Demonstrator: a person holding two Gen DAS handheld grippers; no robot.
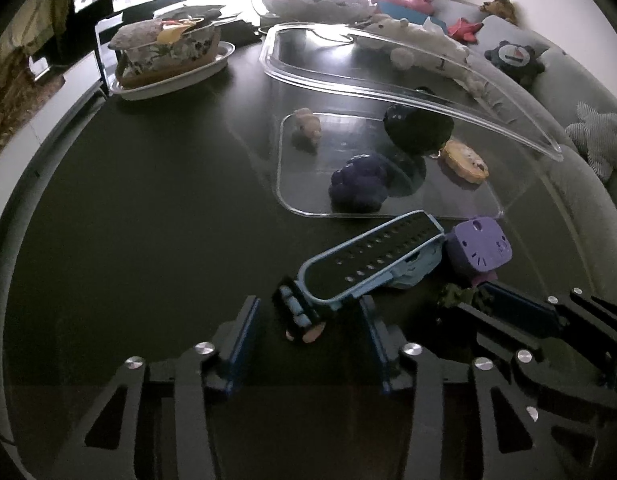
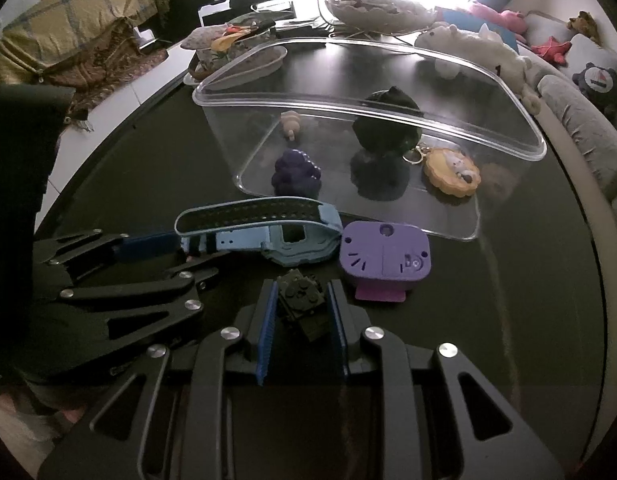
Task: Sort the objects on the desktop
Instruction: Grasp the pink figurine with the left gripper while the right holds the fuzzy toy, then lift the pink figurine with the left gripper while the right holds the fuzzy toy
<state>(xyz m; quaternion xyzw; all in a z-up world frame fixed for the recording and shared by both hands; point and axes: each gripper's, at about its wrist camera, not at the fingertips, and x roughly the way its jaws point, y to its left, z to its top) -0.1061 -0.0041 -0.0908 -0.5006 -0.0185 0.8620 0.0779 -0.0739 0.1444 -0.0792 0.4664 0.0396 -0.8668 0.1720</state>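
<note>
Two hand-held tools work side by side near the front edge of a dark surface as desktop objects are sorted into a clear plastic bin. The right tool is clamped on a small dark toy tank, its blue pads pressing the model from both sides. The left tool stands apart around the buckle end of a blue-edged watch, whose strap arches up between the fingers; whether the pads already touch it cannot be told. A purple cat-faced block lies just beside the watch, close to the bin's near wall. Inside the bin rest a purple grape toy, a dark round toy, a small pink figure and a yellow keychain. The step in hand appears to be the pick-up. Next, the right tool would need to lift the tank over the bin's rim, while the left needs a firm closure on the strap.
</note>
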